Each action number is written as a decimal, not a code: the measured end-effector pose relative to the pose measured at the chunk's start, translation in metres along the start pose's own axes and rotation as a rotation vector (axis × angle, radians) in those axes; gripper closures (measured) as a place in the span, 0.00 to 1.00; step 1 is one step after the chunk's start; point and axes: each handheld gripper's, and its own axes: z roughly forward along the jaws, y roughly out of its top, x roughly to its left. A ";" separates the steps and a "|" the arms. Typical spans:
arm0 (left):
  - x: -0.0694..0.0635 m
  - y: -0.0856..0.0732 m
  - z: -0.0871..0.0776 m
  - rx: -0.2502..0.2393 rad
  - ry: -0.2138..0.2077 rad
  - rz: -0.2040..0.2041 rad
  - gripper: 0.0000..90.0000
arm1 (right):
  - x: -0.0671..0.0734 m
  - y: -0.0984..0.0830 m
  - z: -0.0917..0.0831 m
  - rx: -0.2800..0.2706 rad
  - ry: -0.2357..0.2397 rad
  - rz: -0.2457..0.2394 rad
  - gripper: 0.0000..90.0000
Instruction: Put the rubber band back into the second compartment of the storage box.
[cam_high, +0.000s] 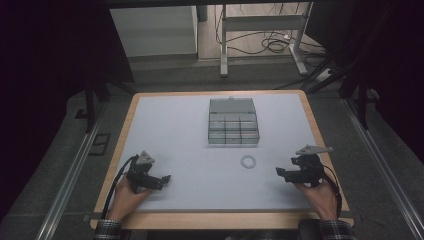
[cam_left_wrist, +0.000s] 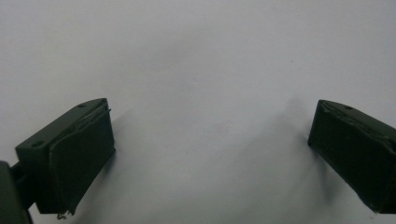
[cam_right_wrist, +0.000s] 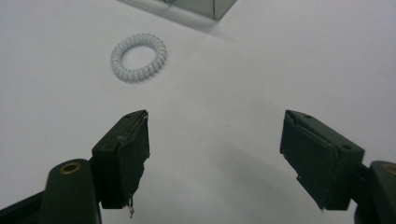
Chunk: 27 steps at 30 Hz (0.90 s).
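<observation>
White tabletop (cam_high: 190, 150) w/ wood rim, dark room around it, desk legs + cables behind.

L to R: left gripper (cam_high: 161, 180) parked low near the front-left, jaws apart, nothing btwn them, bare white surface ahead. Mid-table: clear compartment box (cam_high: 233, 121), lid open toward the back. Just in front of it, apart from it, white spiral hair tie (cam_high: 248, 161) flat on the table. Right gripper (cam_high: 282, 173) near the front-right edge, jaws wide apart and empty, aimed at the tie; in the right gripper view the tie (cam_right_wrist: 138, 57) sits ahead and left of my jaw line.

Risks, imo: tie is off-centre to my jaws, so a straight run-in could nudge it sideways or catch only one side. It's soft + low, so pads may scrape the table or squash it and let it spring out.

Room: plenty of open table btwn both grippers and around the tie. Box's front wall is close behind it, so overshoot hits the box. Right hand sits near the table rim, little margin there.
</observation>
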 end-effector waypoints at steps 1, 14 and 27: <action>0.000 0.000 0.000 0.000 0.000 0.000 0.00 | 0.000 0.001 0.000 -0.004 0.002 0.000 0.28; 0.000 0.000 0.000 0.000 0.000 0.000 0.00 | 0.006 0.019 0.008 0.025 0.032 -0.003 0.36; 0.000 0.000 0.000 -0.001 0.000 0.000 0.00 | 0.007 0.035 0.021 0.078 0.044 -0.003 0.46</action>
